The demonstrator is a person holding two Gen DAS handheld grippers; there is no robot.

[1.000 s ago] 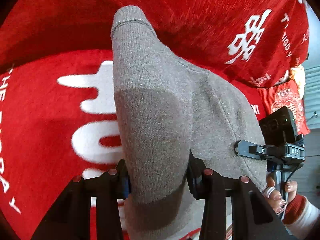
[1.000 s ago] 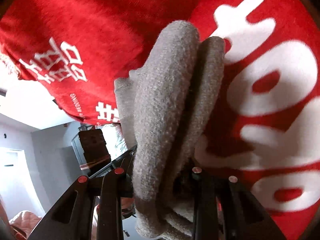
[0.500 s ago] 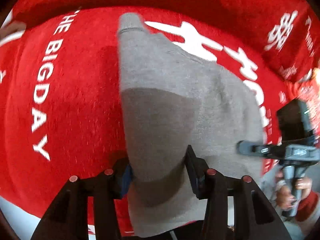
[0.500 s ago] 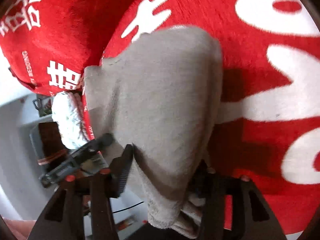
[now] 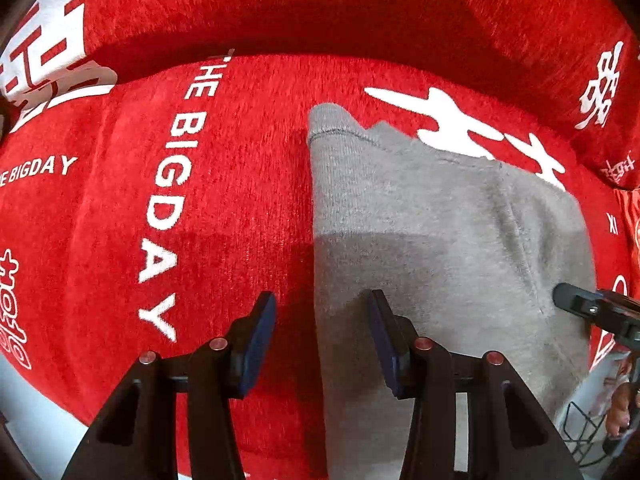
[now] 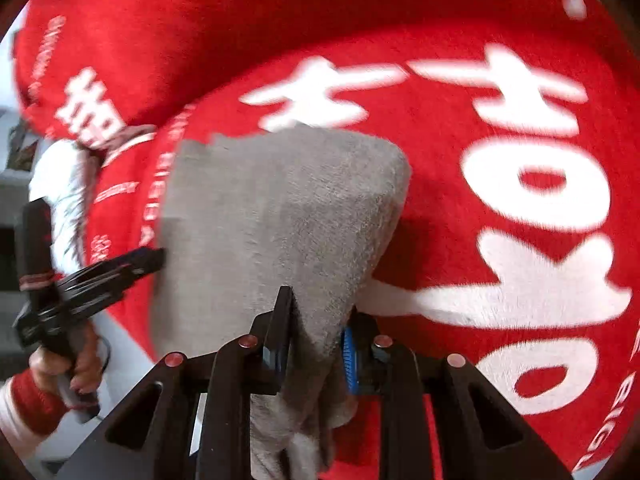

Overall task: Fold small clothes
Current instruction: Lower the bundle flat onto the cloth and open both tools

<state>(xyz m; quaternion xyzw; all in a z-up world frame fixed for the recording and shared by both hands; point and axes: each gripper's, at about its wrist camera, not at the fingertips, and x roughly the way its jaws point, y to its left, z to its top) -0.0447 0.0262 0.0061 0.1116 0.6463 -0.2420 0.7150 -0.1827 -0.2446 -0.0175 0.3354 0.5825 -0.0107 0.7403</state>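
A red blanket (image 5: 240, 208) with white lettering covers all I can see of the surface under me, and another fold of it rises behind. On it lies the grey garment (image 5: 432, 240), a soft knit piece spread flat, its ribbed cuff (image 5: 326, 120) pointing away from me at the far end and its near end reaching past my left claw (image 5: 322, 340) toward the bottom of the view. A shadow falls across the near half of the garment. In the right wrist view the same garment (image 6: 280, 220) bunches upward from my right claw (image 6: 316, 336) and fans out over the blanket (image 6: 500, 160). My left claw stands spread and is opening further; its right pad sits over the cloth and its left pad over bare blanket, with the garment's left edge running between them, neither pad pressing on it. My right claw is closing, and its pads pinch a gathered edge of the garment, with loose folds hanging down below the pads. My left hand (image 6: 68, 364), in a red and white sleeve, shows at the left edge of the right wrist view.
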